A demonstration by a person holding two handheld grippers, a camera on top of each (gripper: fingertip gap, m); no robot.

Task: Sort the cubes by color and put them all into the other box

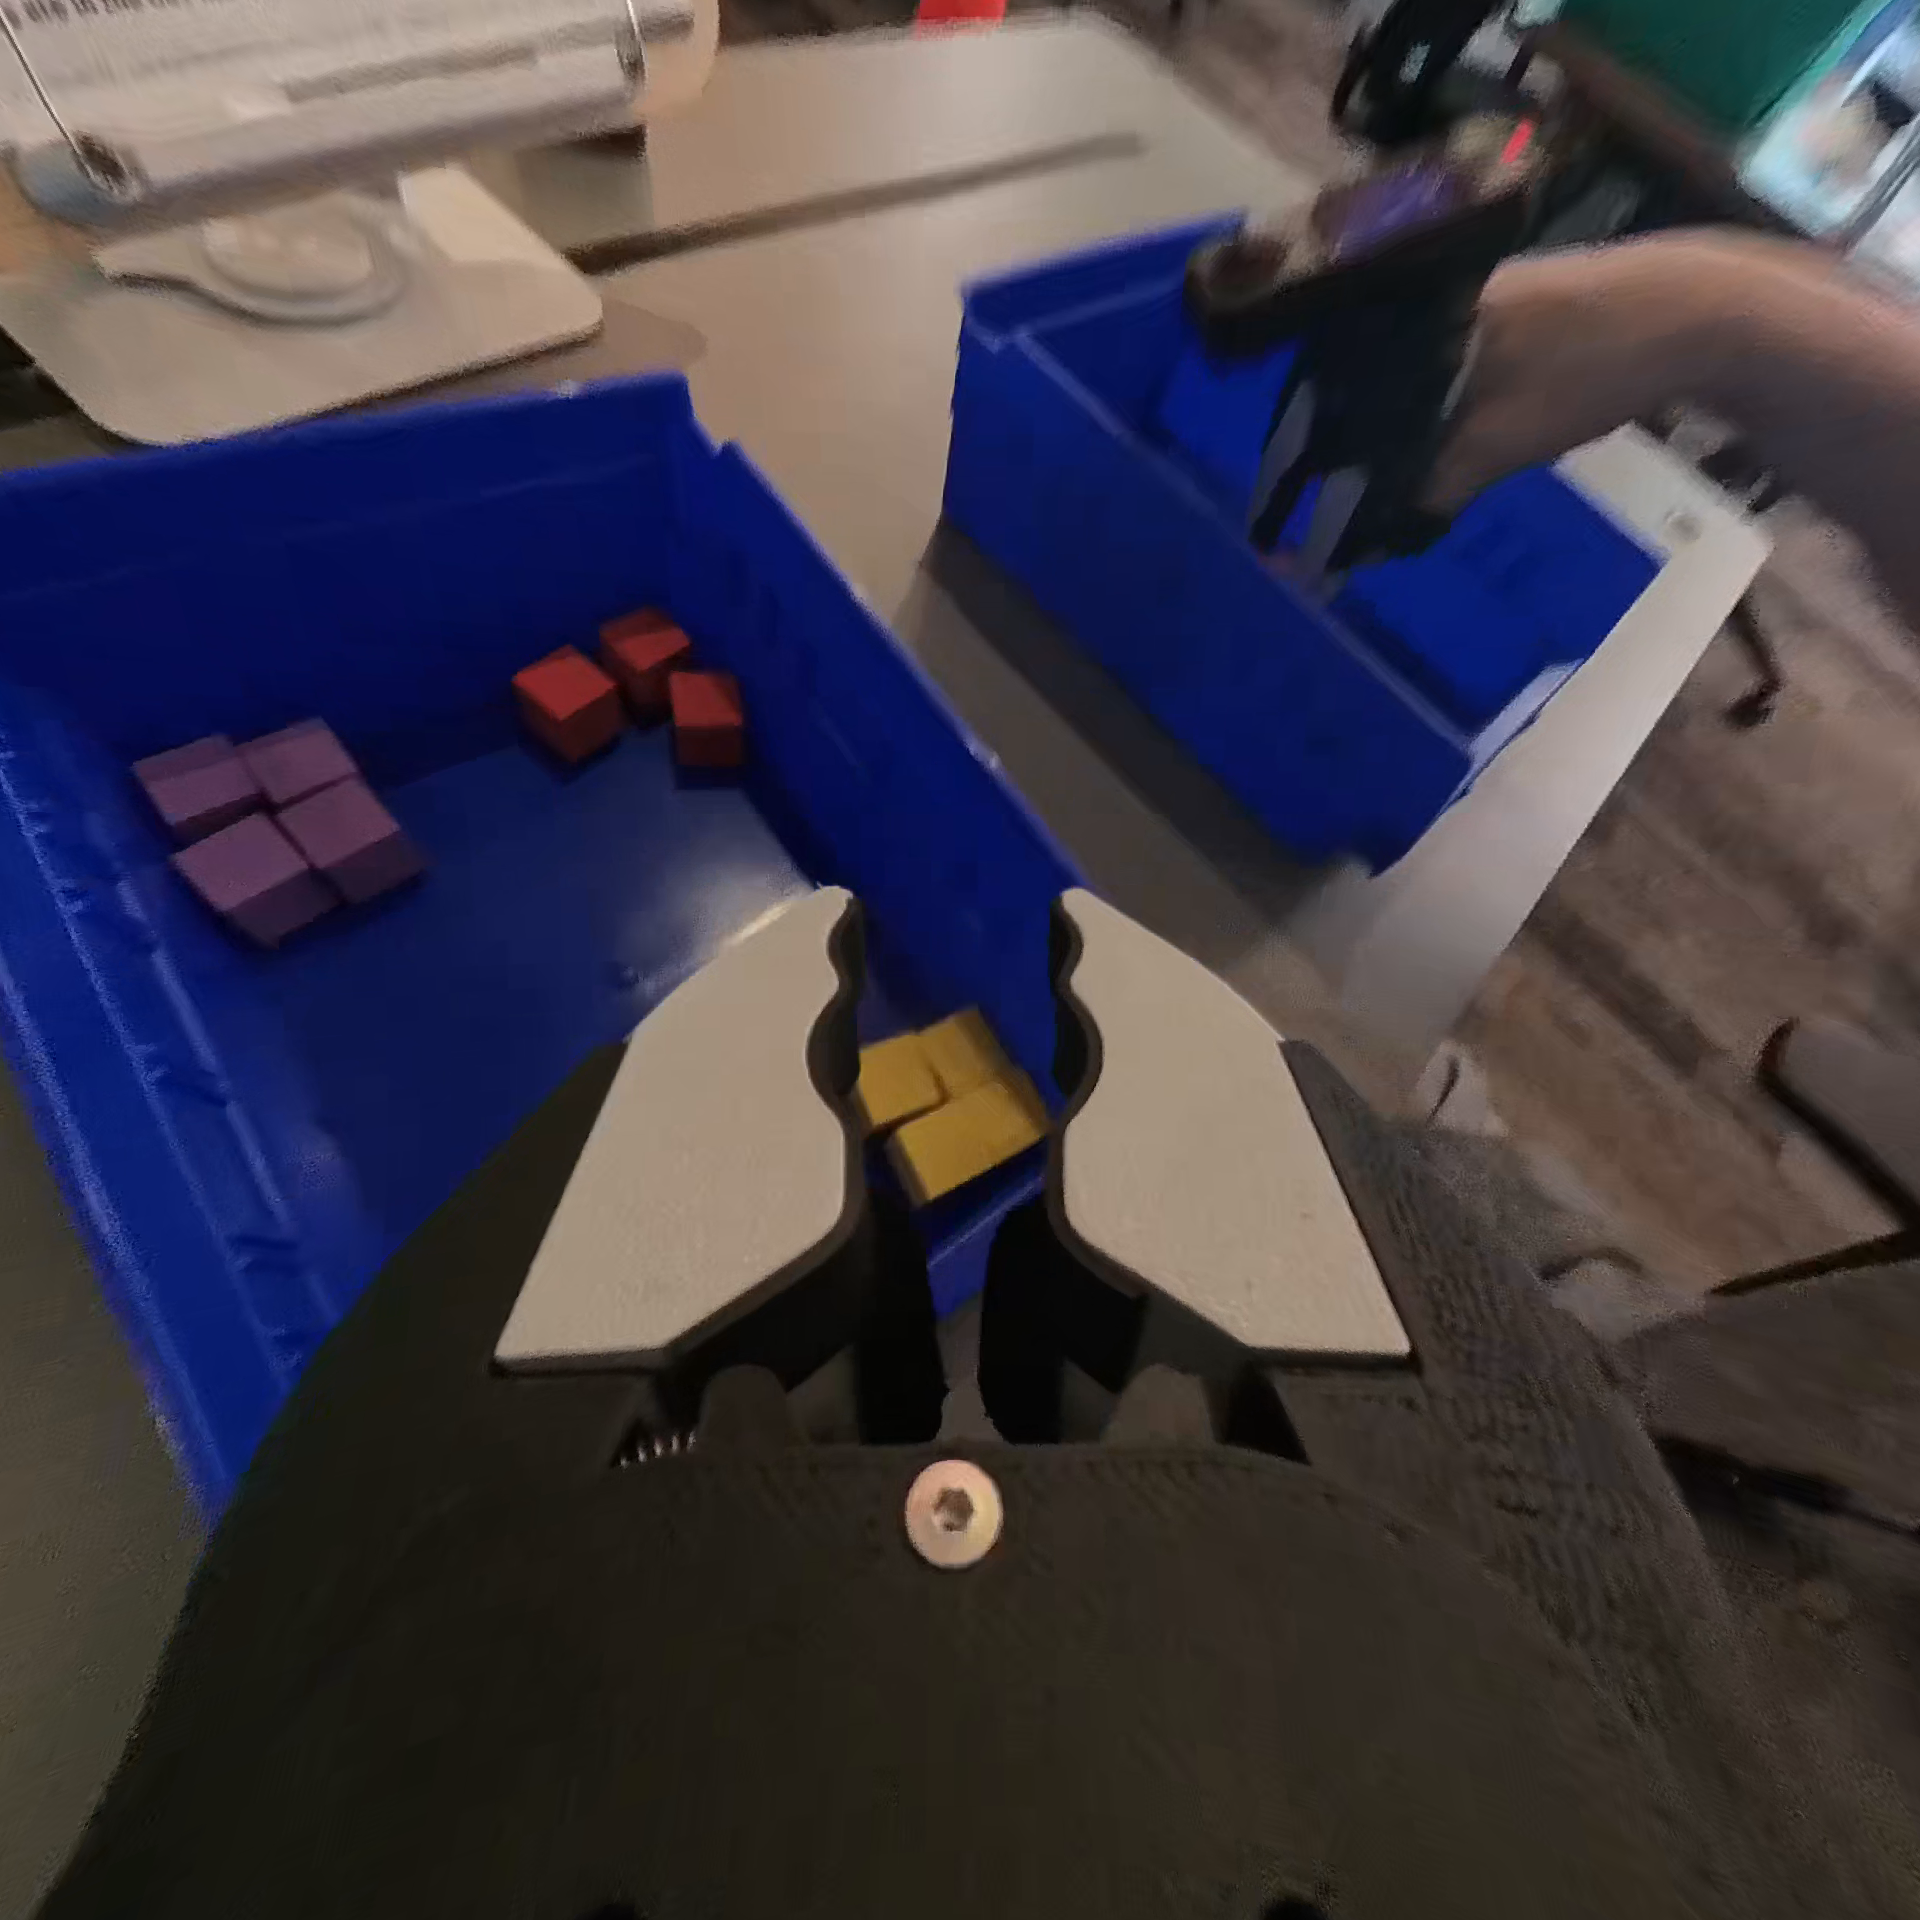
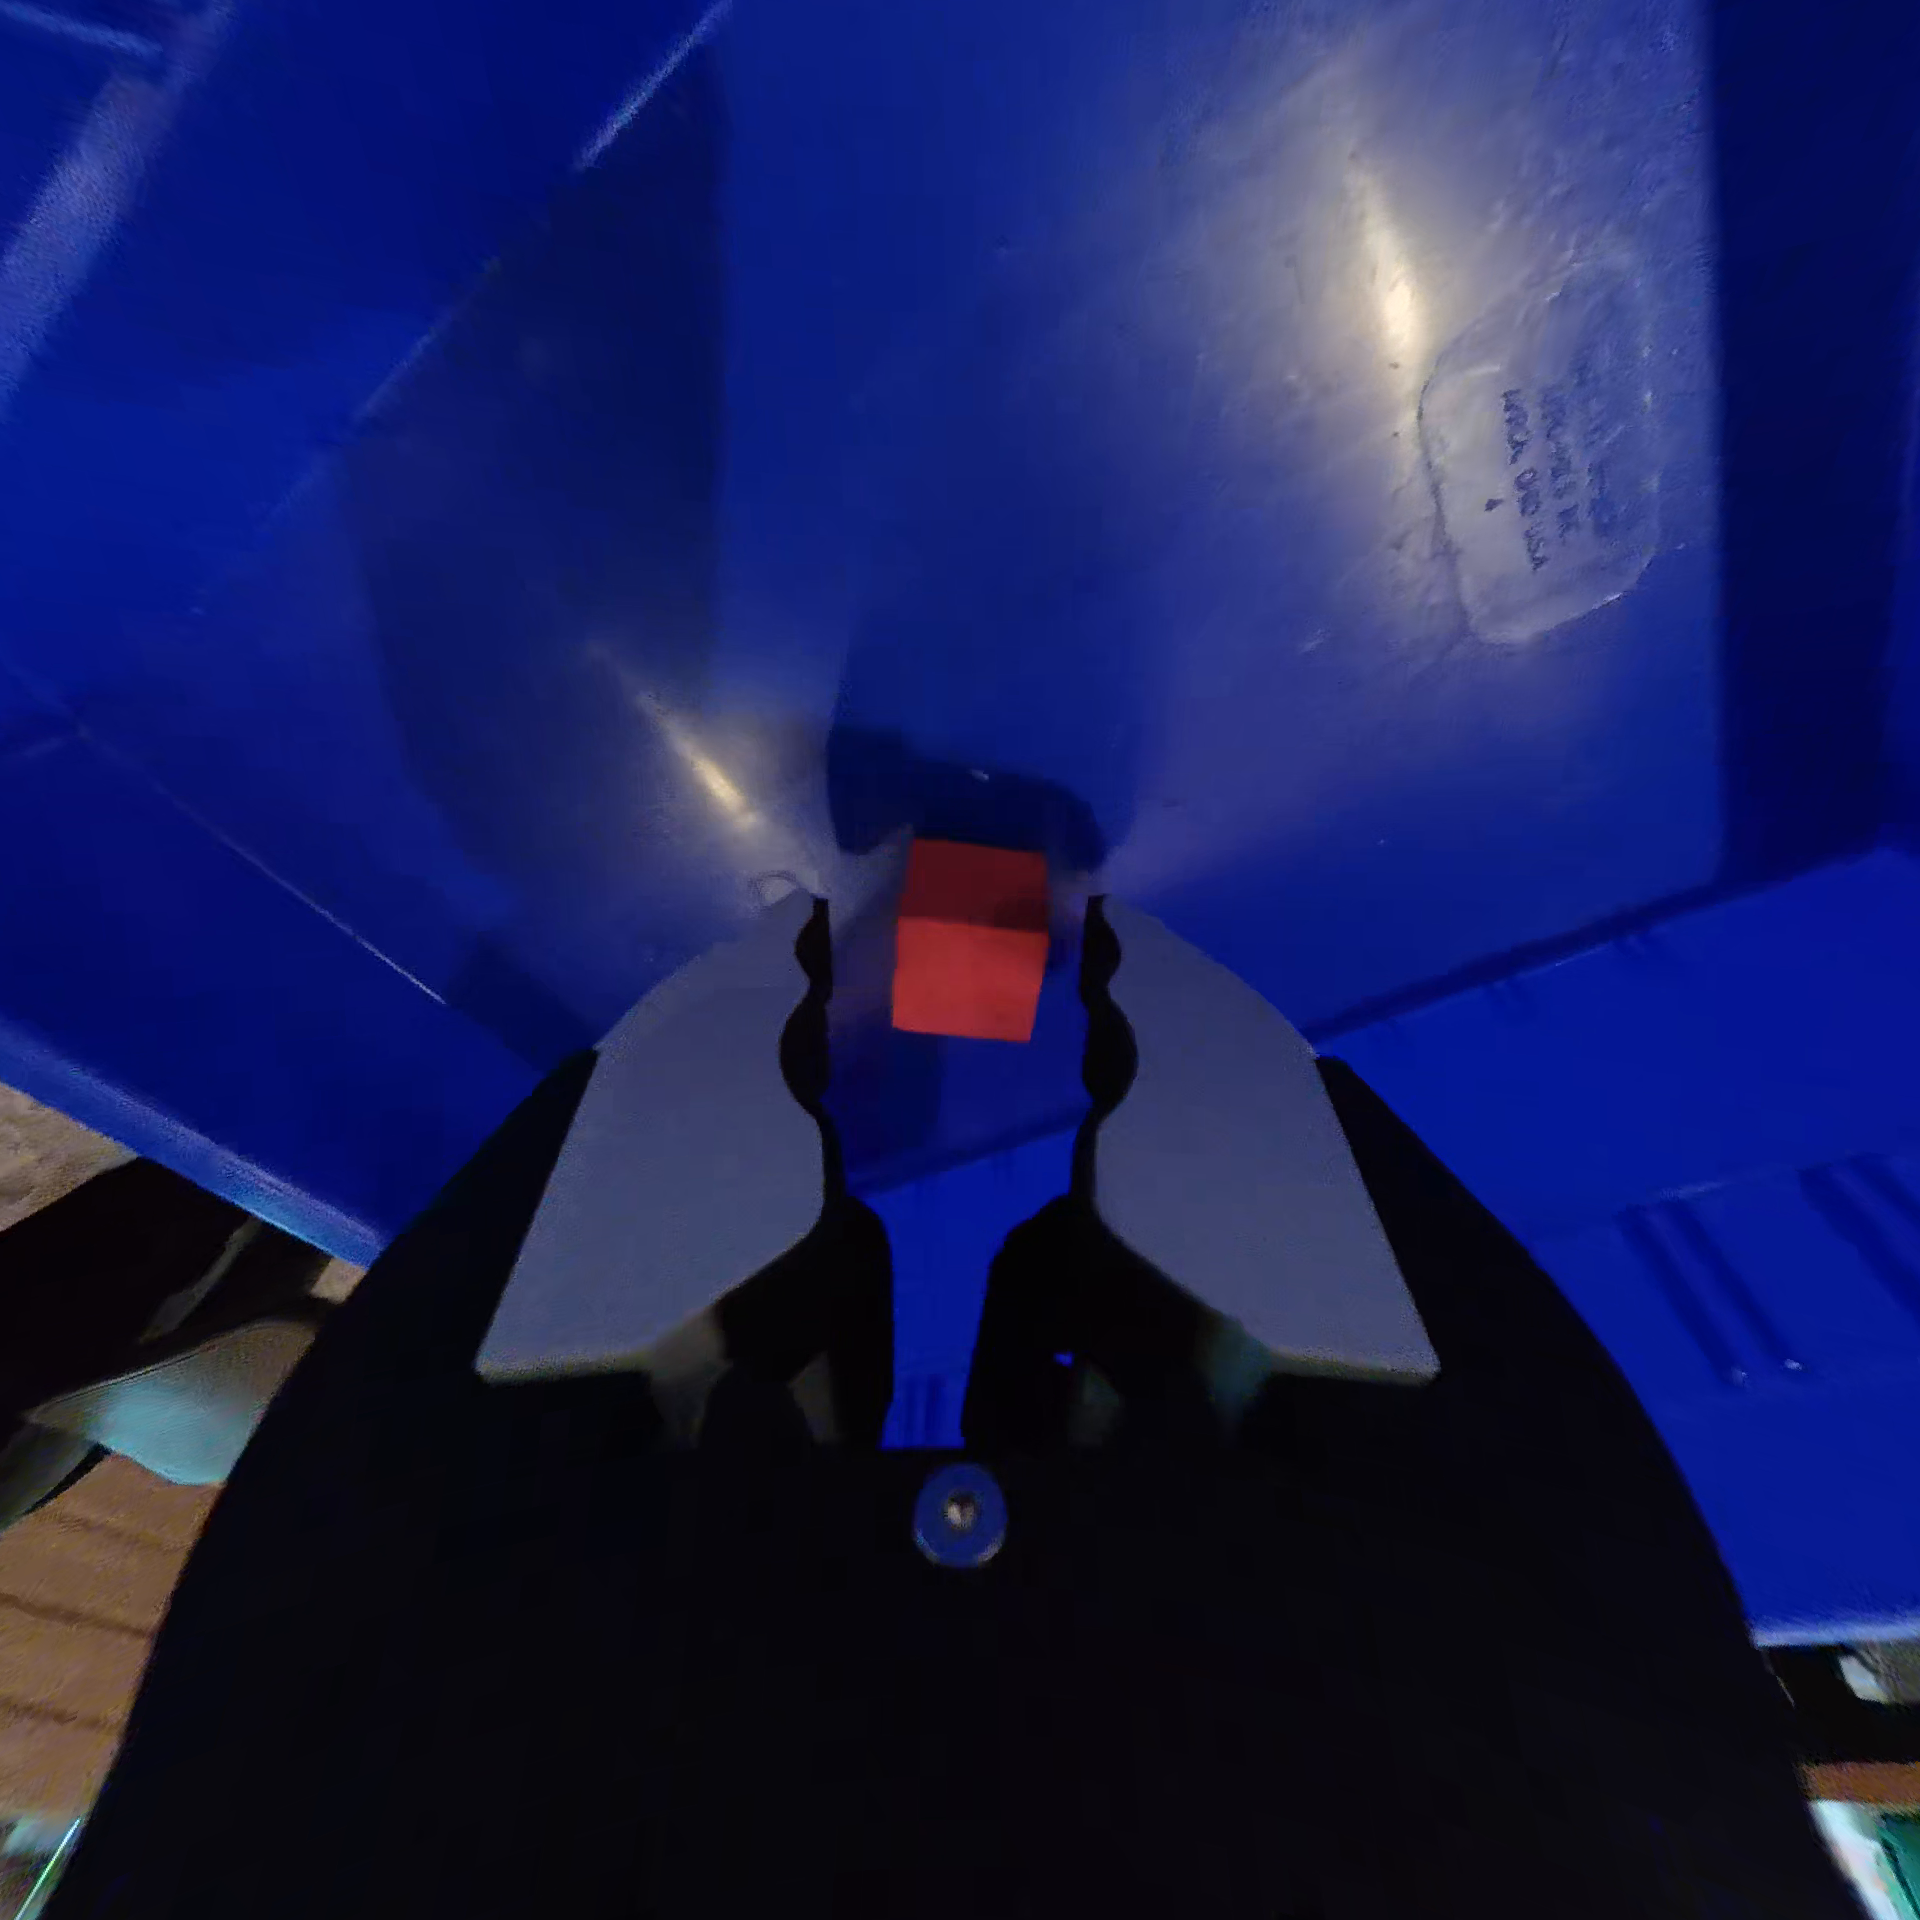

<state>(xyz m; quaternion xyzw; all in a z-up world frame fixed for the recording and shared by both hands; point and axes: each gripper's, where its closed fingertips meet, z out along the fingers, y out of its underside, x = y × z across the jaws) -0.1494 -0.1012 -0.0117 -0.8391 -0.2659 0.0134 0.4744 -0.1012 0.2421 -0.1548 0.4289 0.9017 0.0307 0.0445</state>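
My left gripper (image 1: 956,935) is open and empty, hovering over the near right corner of a blue bin (image 1: 343,457). That bin holds a cluster of purple cubes (image 1: 275,821), three red cubes (image 1: 623,686) and some yellow cubes (image 1: 951,1107), which show between my fingers. My right gripper (image 2: 951,914) is open, low inside a second blue bin (image 2: 1039,416). A red cube (image 2: 966,977) sits between its fingertips, close to the right finger with a gap on the left. In the left wrist view this gripper (image 1: 1340,488) reaches down into the second bin (image 1: 1143,582).
A white monitor stand (image 1: 343,270) sits on the grey table (image 1: 831,208) behind the left bin. A person's forearm (image 1: 1662,332) comes in from the right. The table edge and a wood floor (image 1: 1662,831) lie right of the second bin.
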